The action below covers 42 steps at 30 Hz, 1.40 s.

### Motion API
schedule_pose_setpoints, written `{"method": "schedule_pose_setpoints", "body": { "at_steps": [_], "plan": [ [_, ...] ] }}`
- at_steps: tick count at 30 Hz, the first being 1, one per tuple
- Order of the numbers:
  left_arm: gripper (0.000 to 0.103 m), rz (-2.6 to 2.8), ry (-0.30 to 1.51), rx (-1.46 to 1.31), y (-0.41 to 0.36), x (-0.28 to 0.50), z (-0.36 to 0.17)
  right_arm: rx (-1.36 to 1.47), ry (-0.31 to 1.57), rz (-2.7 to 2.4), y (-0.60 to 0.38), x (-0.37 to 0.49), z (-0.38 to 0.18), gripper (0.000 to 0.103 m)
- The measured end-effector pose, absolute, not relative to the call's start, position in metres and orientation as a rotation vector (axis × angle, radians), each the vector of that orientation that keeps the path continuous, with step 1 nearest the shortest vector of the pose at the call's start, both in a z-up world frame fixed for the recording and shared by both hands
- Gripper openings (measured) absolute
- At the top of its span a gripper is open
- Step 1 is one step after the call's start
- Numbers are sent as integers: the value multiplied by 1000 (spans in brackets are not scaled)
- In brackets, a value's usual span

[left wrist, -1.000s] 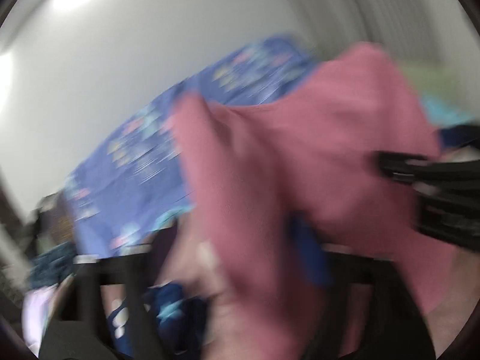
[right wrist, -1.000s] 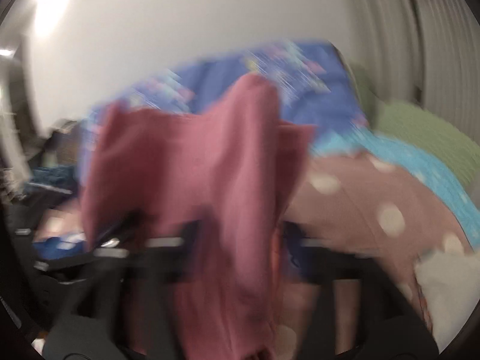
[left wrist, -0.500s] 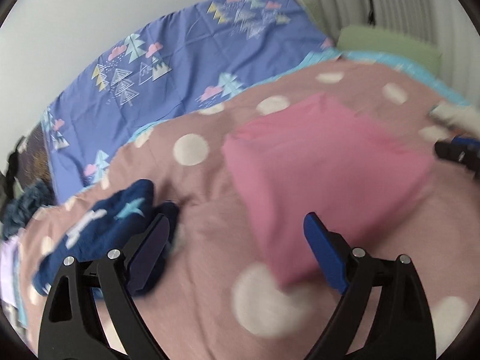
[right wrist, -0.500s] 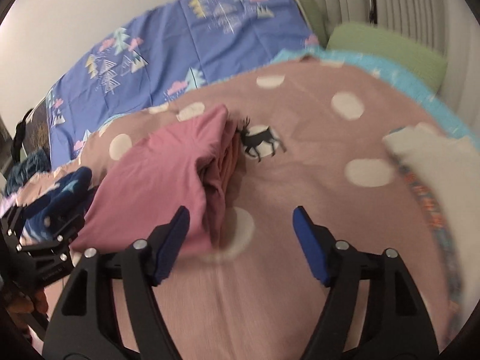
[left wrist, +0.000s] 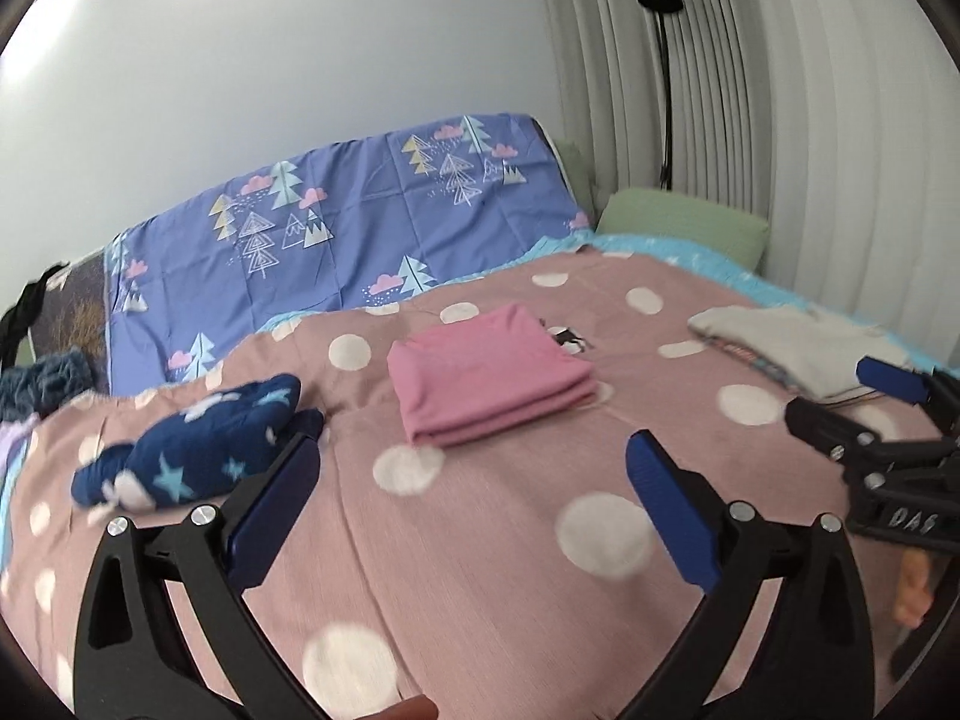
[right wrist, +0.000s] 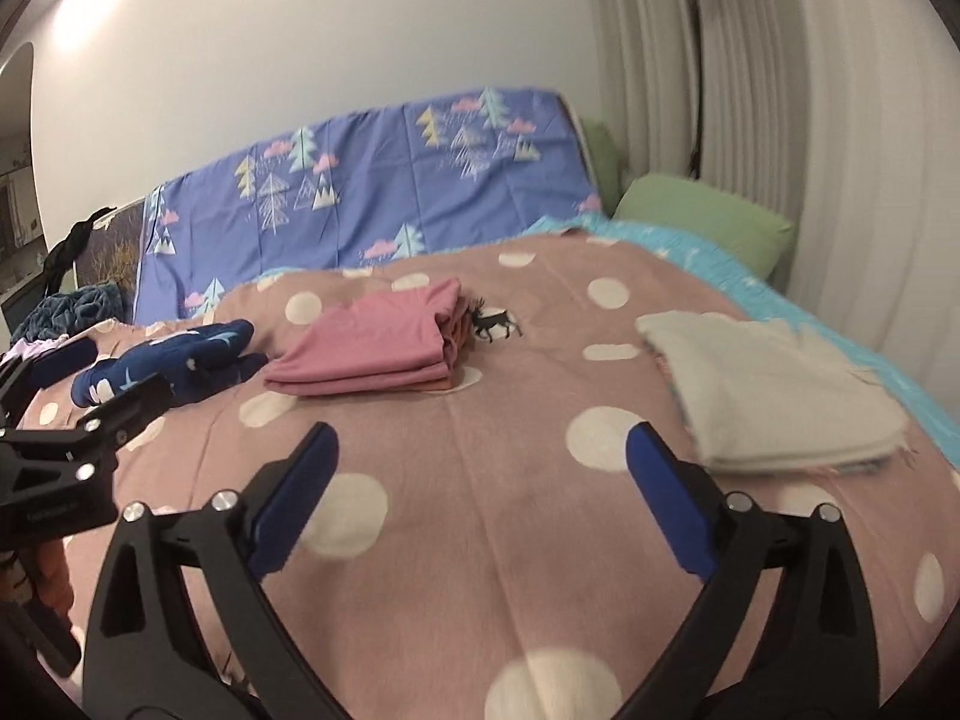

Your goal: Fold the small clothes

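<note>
1. The scene was a bed covered by a dusty-pink blanket (left wrist: 492,540) with white dots, seen from two hand-held grippers pointing slightly downward at it.
2. The left gripper (left wrist: 471,483) had its jaws spread wide, having just opened further, with nothing between the blue pads, only bare blanket.
3. The right gripper (right wrist: 480,474) was likewise wide apart and empty, its jaws also just opened; it appeared at the right edge of the left view.
4. A pink garment (left wrist: 489,381) lay folded into a neat, layered rectangle in the middle of the blanket, apart from both grippers. It looked finished.
5. To its left lay a navy garment with pale stars (left wrist: 192,450), bunched and rumpled; it seemed not yet folded and was probably the next piece.
6. To the right lay a pale grey-beige cloth (right wrist: 774,390), flat and squared, with a patterned edge beneath it; it seemed already folded.
7. More fabric (right wrist: 78,303), teal and lilac, sat heaped at the far left edge, too small to judge.
8. A small dark deer figure (right wrist: 495,324) was printed on the blanket just beside the pink stack.
9. Pale letters on the right gripper's body (left wrist: 912,519) appeared to read "DAS", blurred and uncertain. No other writing was legible.
</note>
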State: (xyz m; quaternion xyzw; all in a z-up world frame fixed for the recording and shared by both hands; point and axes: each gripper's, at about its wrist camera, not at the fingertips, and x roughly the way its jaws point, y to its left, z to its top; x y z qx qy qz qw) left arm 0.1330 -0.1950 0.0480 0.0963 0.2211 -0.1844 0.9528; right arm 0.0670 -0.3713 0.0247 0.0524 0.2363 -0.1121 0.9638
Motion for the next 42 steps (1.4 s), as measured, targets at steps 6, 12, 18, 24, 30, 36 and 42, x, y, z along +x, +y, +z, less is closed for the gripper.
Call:
{"method": "schedule_pose_setpoints", "body": {
  "at_steps": [6,12,18,24,30,36,42],
  "plan": [
    [102,-328,397,169,-170,69,65,54,423,-209,-336,14,45,101],
    [102,-324,414,137,-140,36,65,75,436,-200,-316,-15,56,101],
    [102,-319,455,109,-119,19,58,71,449,-216,-298,-34,57,101],
    [102,-309,415,144,-110,2,66,53,453,-223,-286,-45,60,101],
    [102,-311,419,110,-102,-6,68,36,437,-216,-277,-49,66,101],
    [102,-298,453,68,-97,-3,66,43,457,-211,-276,-45,65,101],
    [102,-288,464,86,-100,-1,63,49,471,-221,-278,-42,64,101]
  ]
}}
